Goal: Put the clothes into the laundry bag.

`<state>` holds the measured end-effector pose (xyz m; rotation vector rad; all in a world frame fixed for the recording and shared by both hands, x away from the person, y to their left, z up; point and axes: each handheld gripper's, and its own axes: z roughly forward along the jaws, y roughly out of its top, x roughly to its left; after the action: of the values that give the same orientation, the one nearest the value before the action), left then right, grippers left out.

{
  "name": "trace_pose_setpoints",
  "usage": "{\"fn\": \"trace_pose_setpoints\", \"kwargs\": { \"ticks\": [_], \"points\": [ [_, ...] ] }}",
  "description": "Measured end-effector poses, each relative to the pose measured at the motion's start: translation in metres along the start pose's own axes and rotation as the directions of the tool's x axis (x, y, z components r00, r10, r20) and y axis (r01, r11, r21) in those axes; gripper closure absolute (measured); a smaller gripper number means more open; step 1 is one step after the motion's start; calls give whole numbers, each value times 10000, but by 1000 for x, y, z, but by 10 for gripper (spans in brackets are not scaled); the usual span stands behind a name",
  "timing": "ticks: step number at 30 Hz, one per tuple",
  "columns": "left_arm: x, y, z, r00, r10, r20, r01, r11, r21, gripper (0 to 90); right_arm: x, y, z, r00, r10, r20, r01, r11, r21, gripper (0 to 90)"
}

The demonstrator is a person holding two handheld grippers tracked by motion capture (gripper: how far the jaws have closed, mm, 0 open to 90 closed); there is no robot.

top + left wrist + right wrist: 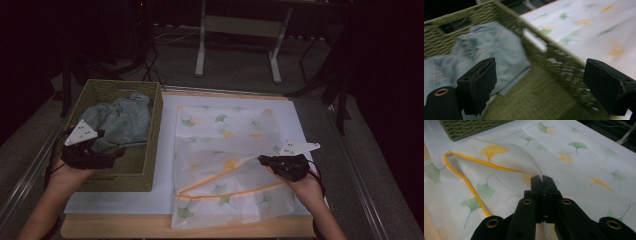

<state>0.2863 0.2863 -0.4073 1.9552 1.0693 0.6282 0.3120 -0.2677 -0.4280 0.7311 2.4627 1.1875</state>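
The right gripper (543,178) is clamped on the upper edge of the mesh laundry bag (225,145), lifting its orange-trimmed mouth open on the white table (165,145). The left gripper (102,147) hangs with jaws wide apart and nothing between them over the green wicker basket (145,170), just above the pale denim garment (125,120) lying inside it

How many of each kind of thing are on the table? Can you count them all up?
Basket: 1
Jeans in the basket: 1
Leaf-print mesh bag: 1
White sheet under them: 1
Claws: 2, the left claw and the right claw
Total: 6
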Motion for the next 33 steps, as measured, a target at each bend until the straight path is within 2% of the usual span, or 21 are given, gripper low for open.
{"fn": "trace_pose_setpoints", "kwargs": {
  "ticks": [3,7,11,12,16,18,19,20,21,22,23,24,25,26,27,28,29,30,31,32,33],
  "points": [
    [12,5,11,9996,-224,-180,230,9992,329,120,1,1,0,10000,-17,-26,17,10000,-6,888],
    [23,13,31,9971,-243,-726,307,9956,882,94,0,2,2,10000,-35,-93,35,10000,-8,888],
    [35,23,49,9943,-661,-840,758,9902,1176,81,1,3,4,9999,-94,-119,94,10000,-21,888],
    [37,26,54,9906,-686,-1183,838,9881,1293,81,1,3,4,9999,-78,-147,78,10000,-27,888],
    [51,30,74,9787,-1260,-1618,1537,9731,1718,80,2,4,4,9998,-187,-110,187,9998,18,887],
    [58,30,87,9682,-1607,-1916,2024,9536,2231,33,2,4,4,9997,-210,-127,210,9998,-9,888],
    [61,28,96,9654,-1768,-1916,2244,9375,2658,21,2,4,4,9996,-227,-137,227,9997,-17,888],
    [61,28,96,9654,-1768,-1916,2244,9375,2658,10,2,4,4,9996,-227,-137,227,9997,-17,888],
    [63,28,102,9588,-1710,-2271,2341,9281,2896,10,2,4,3,9996,-243,-159,243,9997,-19,887],
    [65,27,107,9536,-1858,-2371,2517,9239,2882,10,2,4,3,9995,-273,-173,273,9996,6,887],
    [67,27,114,9438,-1988,-2642,2739,9176,2880,8,2,4,3,9995,-268,-183,268,9996,1,887],
    [68,28,119,9464,-1959,-2570,2723,9118,3075,8,1,4,3,9994,-284,-184,284,9996,-14,887],
    [68,28,119,9464,-1959,-2570,2723,9118,3075,8,1,4,3,9994,-284,-184,284,9996,-14,887],
    [69,28,131,9433,-1541,-2941,2610,8916,3701,8,0,4,3,9993,-281,-235,282,9996,18,887],
    [69,28,131,9433,-1541,-2941,2610,8916,3701,8,0,4,3,9993,-281,-235,282,9996,18,887],
    [71,27,143,9433,-1685,-2859,2815,8625,4205,8,0,3,3,9992,-298,-280,300,9995,58,887],
    [72,25,150,9418,-1756,-2867,2929,8472,4433,8,0,3,3,9990,-354,-264,355,9993,63,887],
    [72,25,150,9418,-1756,-2867,2929,8472,4433,8,0,3,3,9990,-354,-264,355,9993,63,887],
    [71,21,157,9457,-1839,-2679,2952,8309,4717,8,0,3,3,9990,-363,-251,365,9993,72,887],
    [71,13,170,9423,-1675,-2897,3046,7877,5354,9,0,3,2,9989,-359,-294,360,9993,24,887],
    [71,13,170,9423,-1675,-2897,3046,7877,5354,8,0,3,2,9989,-359,-294,360,9993,24,887]
  ]
}}
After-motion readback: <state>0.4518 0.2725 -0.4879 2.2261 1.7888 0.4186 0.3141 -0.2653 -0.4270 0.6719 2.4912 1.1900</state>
